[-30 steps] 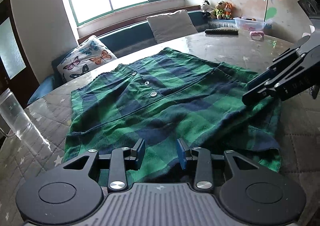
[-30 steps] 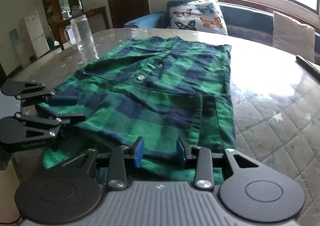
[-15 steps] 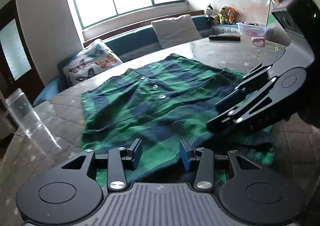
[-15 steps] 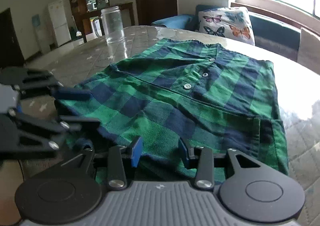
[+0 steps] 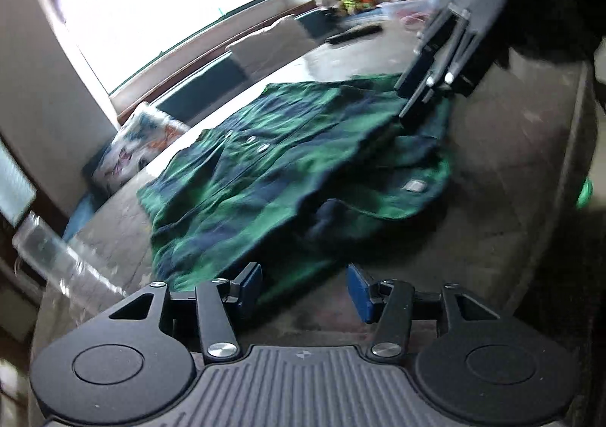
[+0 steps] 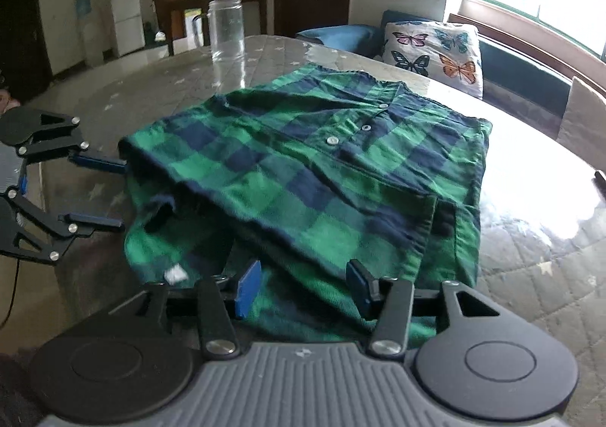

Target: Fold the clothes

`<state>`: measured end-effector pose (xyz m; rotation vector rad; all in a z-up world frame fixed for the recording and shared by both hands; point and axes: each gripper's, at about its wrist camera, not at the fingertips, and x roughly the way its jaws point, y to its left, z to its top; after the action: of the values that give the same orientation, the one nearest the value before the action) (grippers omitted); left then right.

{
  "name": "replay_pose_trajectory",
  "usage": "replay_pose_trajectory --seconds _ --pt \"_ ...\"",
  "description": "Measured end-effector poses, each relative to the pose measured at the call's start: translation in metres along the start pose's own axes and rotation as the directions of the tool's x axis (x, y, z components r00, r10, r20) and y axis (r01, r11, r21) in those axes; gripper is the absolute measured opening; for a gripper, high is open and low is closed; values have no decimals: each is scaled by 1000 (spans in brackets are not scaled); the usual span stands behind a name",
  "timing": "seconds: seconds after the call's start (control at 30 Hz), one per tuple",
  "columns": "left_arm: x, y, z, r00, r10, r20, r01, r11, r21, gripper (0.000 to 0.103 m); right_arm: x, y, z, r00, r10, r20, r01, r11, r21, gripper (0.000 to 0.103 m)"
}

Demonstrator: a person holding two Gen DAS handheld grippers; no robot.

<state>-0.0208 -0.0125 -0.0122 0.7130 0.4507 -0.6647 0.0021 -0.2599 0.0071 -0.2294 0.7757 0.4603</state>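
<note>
green-navy plaid shirt [image 6: 310, 177] rumpled on quilted table [image 6: 530, 256], left gripper [image 5: 305, 287] spread, right gripper [image 6: 303, 285] spread

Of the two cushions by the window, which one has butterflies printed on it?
The butterfly cushion, nearer the glass jar, shows coloured butterflies on white. The other cushion, at the right edge of the right wrist view, is plain and pale.

No legible text, brand or number appears; the small white tag [image 6: 175, 273] on the green-and-navy plaid shirt [image 6: 341, 177] is unreadable.
</note>
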Motion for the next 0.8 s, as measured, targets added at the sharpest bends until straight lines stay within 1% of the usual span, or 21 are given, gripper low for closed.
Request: replay_pose_trajectory --seconds 0.07,0.2,0.23,0.27,0.3,0.37,0.43,0.47,0.5,0.53,0.57,0.67,0.8 --pt "3 -5 3 1000 -2 20 2 1000 27 54 -3 2 -4 1000 0 -8 0 1000 -26 55" --pt "10 -8 7 998 -19 53 17 999 37 54 -9 7 -12 1000 3 -14 -4 997 -75 58" --pt "11 -8 8 998 -23 59 21 999 36 51 -10 8 -13 1000 4 -14 -5 996 -84 61" --pt "12 -7 9 997 -29 67 27 999 31 47 -11 10 -14 1000 7 -13 -8 996 -94 62" --pt "12 -6 9 997 -34 74 32 999 24 45 -13 11 -15 1000 10 -12 -11 994 -105 62" --pt "12 0 12 995 -43 86 43 999 5 32 -14 13 -18 1000 9 -9 -10 992 -128 62" --pt "12 7 17 994 -42 98 44 999 -22 26 -14 14 -18 1000 6 -5 -6 989 -148 62" --pt "12 10 19 994 -41 104 45 998 -36 20 -14 14 -18 1000 5 -3 -5 988 -156 62" --pt "12 14 22 993 -37 108 43 998 -52 18 -13 14 -18 1000 5 -2 -5 987 -162 65" --pt "14 19 26 993 -31 110 39 997 -73 16 -12 14 -17 1000 2 2 -2 986 -168 71" --pt "16 25 29 993 -25 111 35 995 -94 14 -11 14 -17 1000 -1 6 2 985 -174 72" --pt "22 39 39 993 -15 115 32 989 -146 12 -8 18 -15 1000 -9 25 14 978 -209 73" --pt "32 52 47 993 -20 113 41 982 -184 12 2 18 -9 999 -23 49 34 970 -243 71"
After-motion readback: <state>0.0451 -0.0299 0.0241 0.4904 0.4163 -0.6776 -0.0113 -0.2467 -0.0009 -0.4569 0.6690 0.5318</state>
